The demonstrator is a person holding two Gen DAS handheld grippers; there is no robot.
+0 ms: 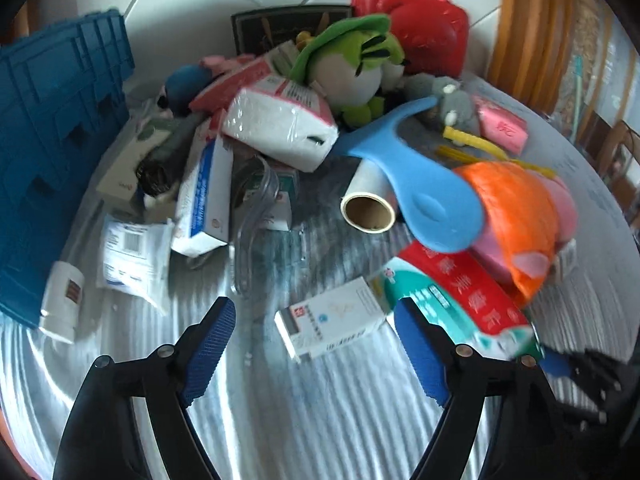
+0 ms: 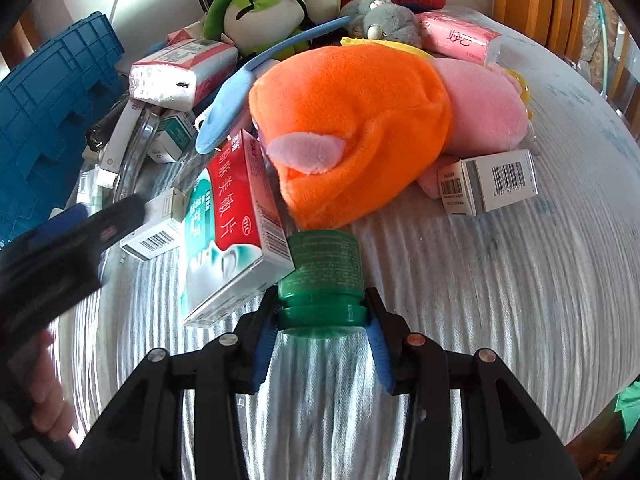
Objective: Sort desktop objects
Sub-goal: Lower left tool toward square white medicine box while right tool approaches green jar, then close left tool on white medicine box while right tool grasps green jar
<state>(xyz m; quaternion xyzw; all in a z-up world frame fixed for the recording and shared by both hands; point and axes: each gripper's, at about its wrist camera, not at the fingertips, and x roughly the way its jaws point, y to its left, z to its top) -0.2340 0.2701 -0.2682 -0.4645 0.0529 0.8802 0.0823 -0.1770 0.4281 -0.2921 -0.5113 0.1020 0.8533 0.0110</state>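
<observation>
Right gripper (image 2: 320, 344) is clamping a green-capped clear bottle (image 2: 320, 272) at the neck, blue pads (image 2: 262, 354) pressing both sides just under the cap, bottle pointing away toward the pile. Left gripper (image 1: 316, 344) is hanging wide apart w/ nothing between the fingers (image 1: 210, 344), over bare striped tablecloth (image 1: 300, 420), small white medicine box (image 1: 332, 322) lying just past the tips.

Rest, big to small:
- Blue plastic crate (image 1: 60, 152) is sitting at far left edge of table, clutter butting against it.
- Orange/pink plush (image 2: 360, 136) is lying mid-table right beyond the bottle cap, touching or nearly, can't tell which.
- Red handled case (image 1: 416, 28) is standing at the back, green frog plush (image 1: 352, 64) leaning in front of it, grey plush (image 1: 452, 104) beside that.
- Blue shoehorn-shaped plastic piece (image 1: 408, 176) is resting across the pile, wide end against the orange plush.
- White tissue pack (image 1: 280, 128) is lying on top of boxes, centre-left.
- Red/teal medicine box (image 2: 236, 232) is sitting tilted, one corner against the bottle cap, other side under the plush.
- Blue/white carton (image 1: 208, 196) is leaning tilted near the crate.
- Cling-film roll (image 1: 370, 200) is lying w/ open core end facing cam.
- Pink tissue pack (image 2: 460, 38) is sitting far right, back.
- Barcode box (image 2: 492, 180) is lying beside the plush, right side.
- White bottle (image 1: 62, 300) is lying by the crate's near corner.
</observation>
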